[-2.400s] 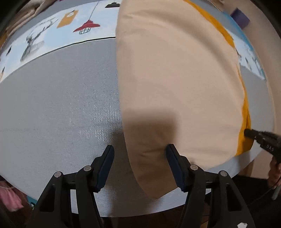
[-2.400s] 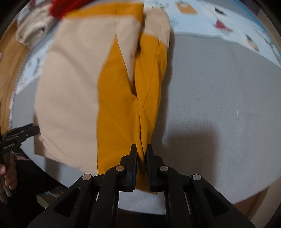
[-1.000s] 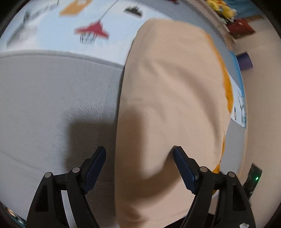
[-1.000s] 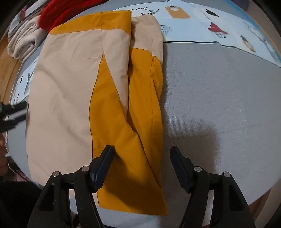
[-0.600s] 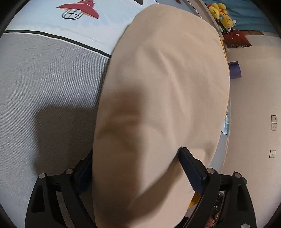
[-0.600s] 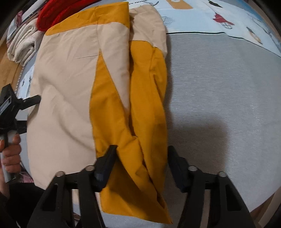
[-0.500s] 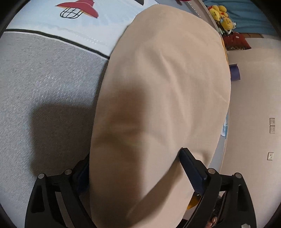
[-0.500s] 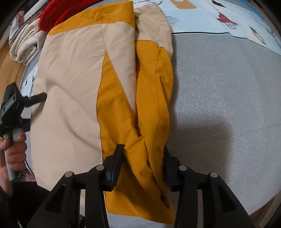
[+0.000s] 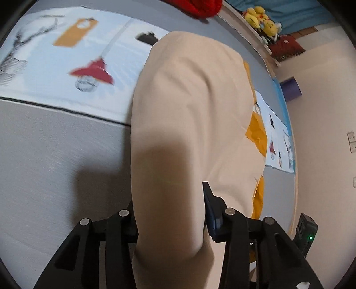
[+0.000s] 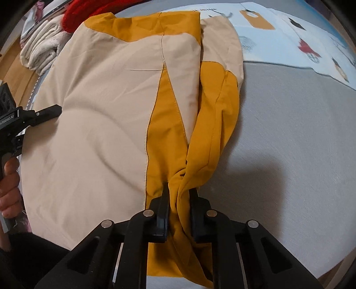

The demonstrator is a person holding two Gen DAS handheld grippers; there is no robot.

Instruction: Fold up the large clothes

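A bed point(image 10: 300, 133) carried everything, its cover grey near the edge and pale blue farther back, printed with red lamps and orange tags. A beige and mustard garment point(image 10: 115, 106) lay spread flat across it. Beyond the garment, a folded cream towel point(image 10: 40, 53) and something red point(image 10: 89, 9) rested on the same cover.

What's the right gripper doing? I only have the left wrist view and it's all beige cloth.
Observer: The right gripper is shut on a bunched mustard fold of the garment.
Operator: Where does that fold lie?
Observer: Along the garment's right edge, on the grey bedcover.
Operator: Anything beyond the garment?
Observer: Folded white towels by its far left corner.
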